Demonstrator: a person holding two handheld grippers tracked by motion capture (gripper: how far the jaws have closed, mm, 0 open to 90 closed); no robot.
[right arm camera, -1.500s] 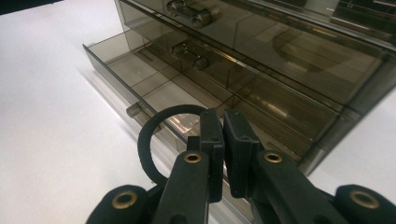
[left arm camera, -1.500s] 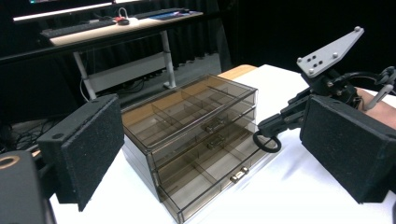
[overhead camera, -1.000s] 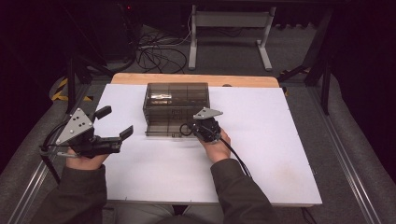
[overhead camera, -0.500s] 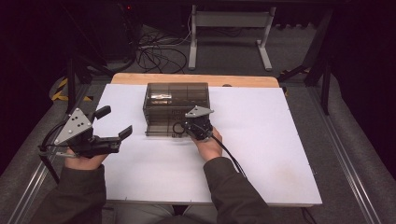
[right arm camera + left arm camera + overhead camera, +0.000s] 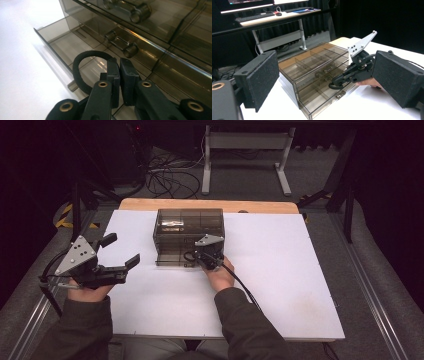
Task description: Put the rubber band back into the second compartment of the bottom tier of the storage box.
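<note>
Smoky transparent plastic makes up the small drawer cabinet (image 5: 188,236) that stands toward twelve o'clock on the white table (image 5: 280,285), with its bottom drawer (image 5: 67,47) pulled out toward the person. The right gripper (image 5: 119,82) hovers over that open drawer, its jaws nearly closed and pinching a black elastic band (image 5: 82,67), whose loop hangs out at about ten o'clock from the jaw tips in the right gripper view. In the left gripper view the same band (image 5: 336,86) dangles in front of the drawers, just above the open one. The left gripper (image 5: 118,256) rests at about nine o'clock of the cabinet, well apart from it, jaws spread wide and holding nothing.

The step in hand looks to be placing the band into a compartment of the open drawer. The next move likely calls for lowering the right gripper until the loop lies inside the drawer walls, then parting the jaws to drop it. After that the drawer would probably need pushing shut, perhaps with the idle left gripper steadying the cabinet.
</note>
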